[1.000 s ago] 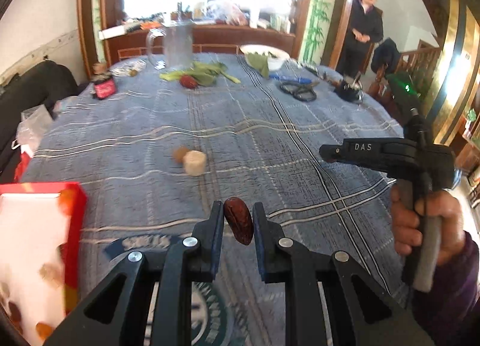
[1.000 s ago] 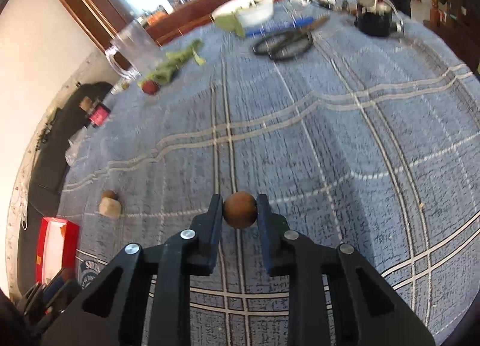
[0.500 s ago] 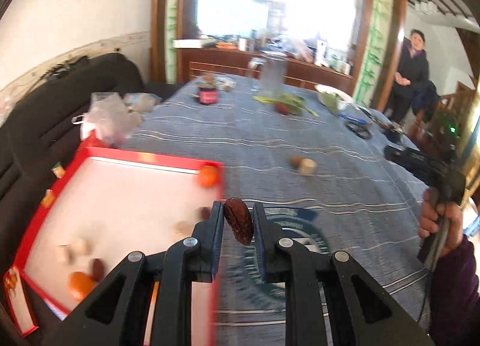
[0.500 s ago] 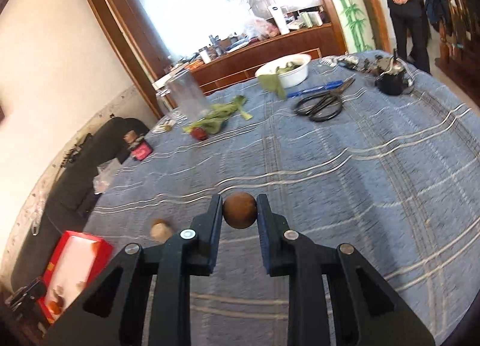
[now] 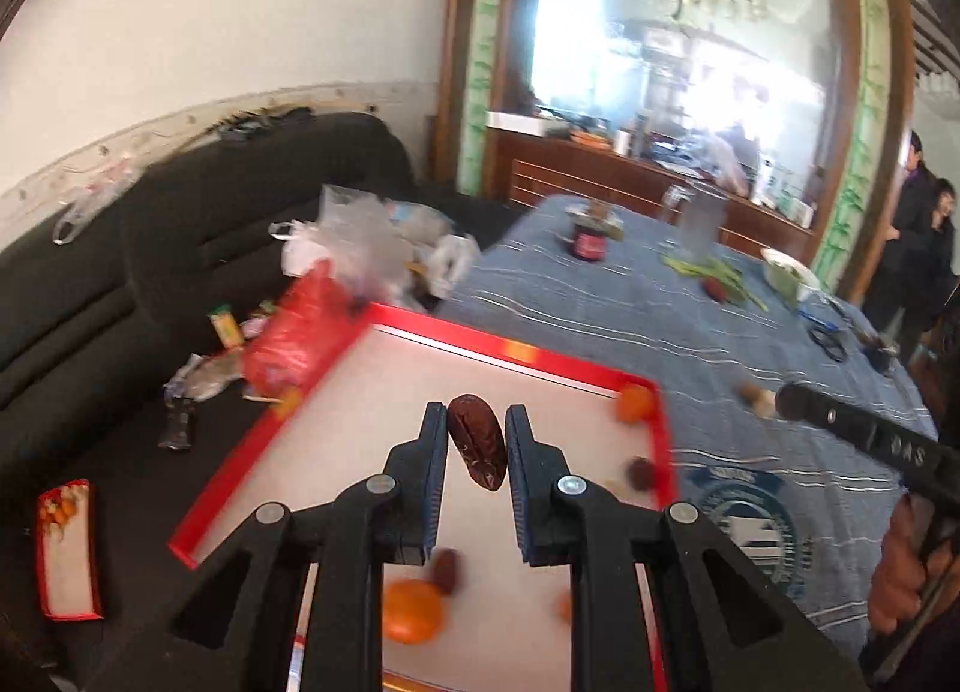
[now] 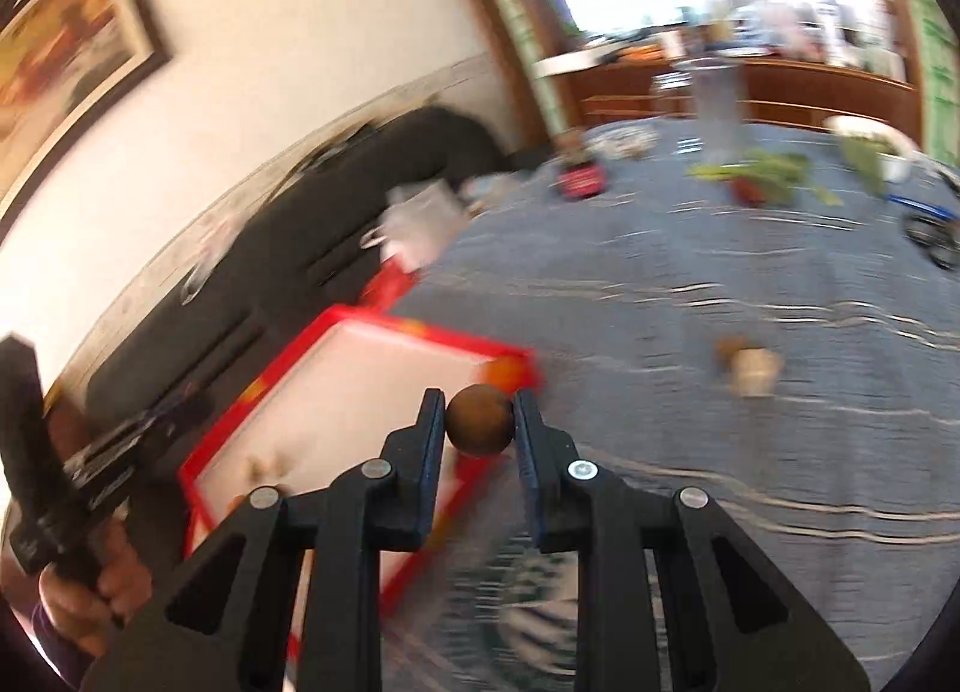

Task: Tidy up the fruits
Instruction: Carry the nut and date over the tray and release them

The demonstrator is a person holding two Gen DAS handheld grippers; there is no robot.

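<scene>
Claw tips of the left claw (image 5: 477,440) clamp a wrinkled dark date (image 5: 477,446) at frame centre, over the red-rimmed white tray (image 5: 516,353) holding oranges (image 5: 413,611). The right claw (image 6: 480,422) grips a round brown fruit (image 6: 480,419) at the tray's lower-right corner, above the blue cloth-covered surface (image 6: 750,482).

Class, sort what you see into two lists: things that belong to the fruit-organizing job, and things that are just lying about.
Part of the job:
- date in the left gripper
- brown fruit in the right gripper
- red tray
- oranges in the tray
- two loose pieces on the table

Lying about:
- scissors
- jar
- bowl
- plastic bags
</scene>
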